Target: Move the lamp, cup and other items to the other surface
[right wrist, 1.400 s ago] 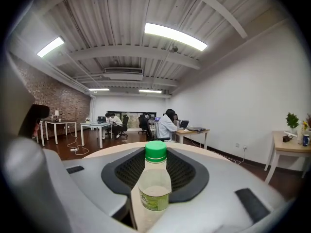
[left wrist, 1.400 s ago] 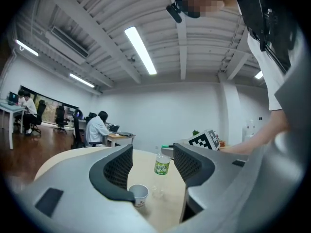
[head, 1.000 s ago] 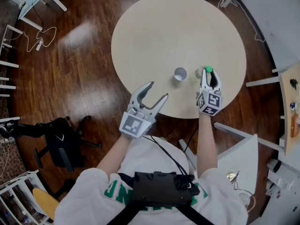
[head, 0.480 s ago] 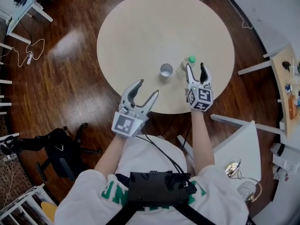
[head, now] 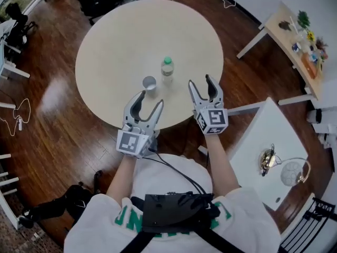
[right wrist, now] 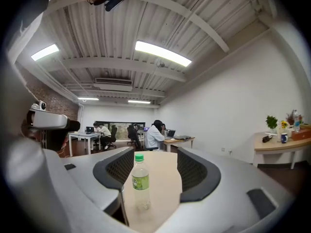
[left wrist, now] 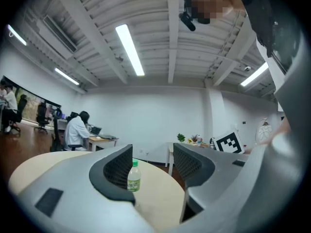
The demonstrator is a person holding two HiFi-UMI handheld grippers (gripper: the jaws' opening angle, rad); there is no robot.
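Observation:
A clear bottle with a green cap (head: 167, 67) stands upright on the round beige table (head: 116, 41). A small grey cup (head: 149, 83) stands next to it. My right gripper (head: 201, 82) is open at the table's near edge, a little back from the bottle. Its jaws have just been opening and nothing is between them. The right gripper view shows the bottle (right wrist: 140, 181) standing free ahead of the right gripper (right wrist: 155, 171). My left gripper (head: 148, 100) is open and empty, just short of the cup. The bottle (left wrist: 133, 176) shows past the left gripper (left wrist: 153, 166).
A white square table (head: 263, 130) at lower right carries a gold lamp with a globe shade (head: 287, 167). A wooden side table (head: 287, 33) with plants and small items stands at upper right. People sit at desks (left wrist: 77, 132) in the background. Dark wood floor surrounds the round table.
My right gripper let go of the bottle and drew back toward the table's edge. The left gripper shifted a little. The head view swung right, bringing the white table and lamp into view.

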